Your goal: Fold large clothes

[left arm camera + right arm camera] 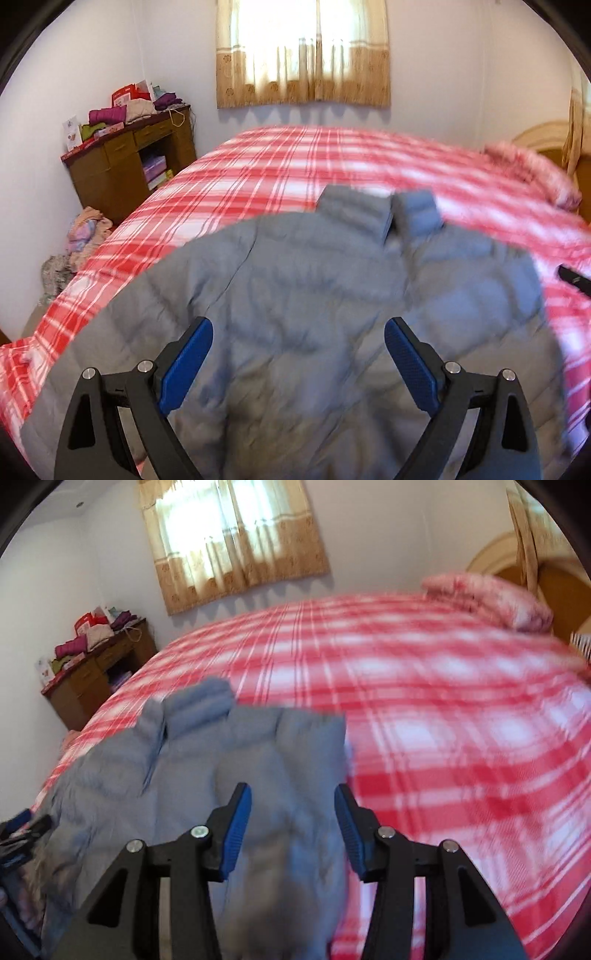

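1. Jacket position first: we see the grey puffer jacket (332, 295) lying on the red plaid bedspread (258, 177), collar away from us, its lower part near the bed's front edge. Both views are blurred, so we cannot tell where the hem lies.
2. Our left claw (298, 350) is spread wide above the jacket's body, holding nothing; our right claw (293, 819) is likewise agape over the jacket's right side, where the sleeve (310, 746) appears already folded in.
3. Padded fabric is thick and springy; we judge that a shallow pinch may catch only the top layer, so the fold drags unevenly.
4. Slick shell cloth could slide out of the claws mid-lift.
5. Pulling towards us might tug the jacket off the bed edge.
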The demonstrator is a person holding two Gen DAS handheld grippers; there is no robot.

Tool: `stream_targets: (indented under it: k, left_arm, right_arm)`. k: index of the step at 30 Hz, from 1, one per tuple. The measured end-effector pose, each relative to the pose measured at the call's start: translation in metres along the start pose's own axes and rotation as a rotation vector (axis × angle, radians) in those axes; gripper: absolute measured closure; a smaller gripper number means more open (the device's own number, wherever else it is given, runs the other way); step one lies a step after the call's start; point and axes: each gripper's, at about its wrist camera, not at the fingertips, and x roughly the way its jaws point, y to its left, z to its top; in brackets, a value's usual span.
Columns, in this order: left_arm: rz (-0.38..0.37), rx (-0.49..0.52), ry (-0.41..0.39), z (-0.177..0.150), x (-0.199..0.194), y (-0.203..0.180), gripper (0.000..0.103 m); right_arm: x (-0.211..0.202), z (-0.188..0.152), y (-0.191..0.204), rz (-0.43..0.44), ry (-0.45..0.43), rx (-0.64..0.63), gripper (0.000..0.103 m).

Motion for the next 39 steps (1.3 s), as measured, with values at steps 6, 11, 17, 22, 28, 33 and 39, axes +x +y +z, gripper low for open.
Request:
stream_targets:
  k: [6,11,17,22,28,33,39]
  left_arm:
    - [0.095,-0.044,0.078,-0.001,0.069,-0.018,0.008]
    - [0.135,-0.052,0.164,-0.020,0.107,-0.018,0.008]
    - [0.154,-0.024,0.177,-0.022,0.110,-0.024,0.008]
    - [0.078,-0.040,0.093,-0.017,0.056,-0.018,0.009]
    - [0.047,-0.019,0.176,-0.048,0.066,-0.020,0.008]
    - [0.025,-0.048,0.206,-0.052,0.077,-0.018,0.001]
    - [0.036,-0.041,0.214,-0.055,0.080,-0.021,0.001]
  right_arm:
    - [0.068,-0.003,0.011,-0.024,0.132,-0.034,0.052]
    - [0.086,-0.026,0.003,-0.026,0.152,-0.038,0.052]
    - [0.086,-0.024,0.010,-0.057,0.163,-0.081,0.052]
    - [0.026,-0.015,0.021,-0.007,0.080,-0.103,0.041]
    - [0.007,-0.050,0.061,0.052,0.091,-0.198,0.030]
    - [0.038,-0.078,0.066,0.026,0.162,-0.235,0.031]
    - [0.046,-0.077,0.066,0.010,0.189,-0.239,0.029]
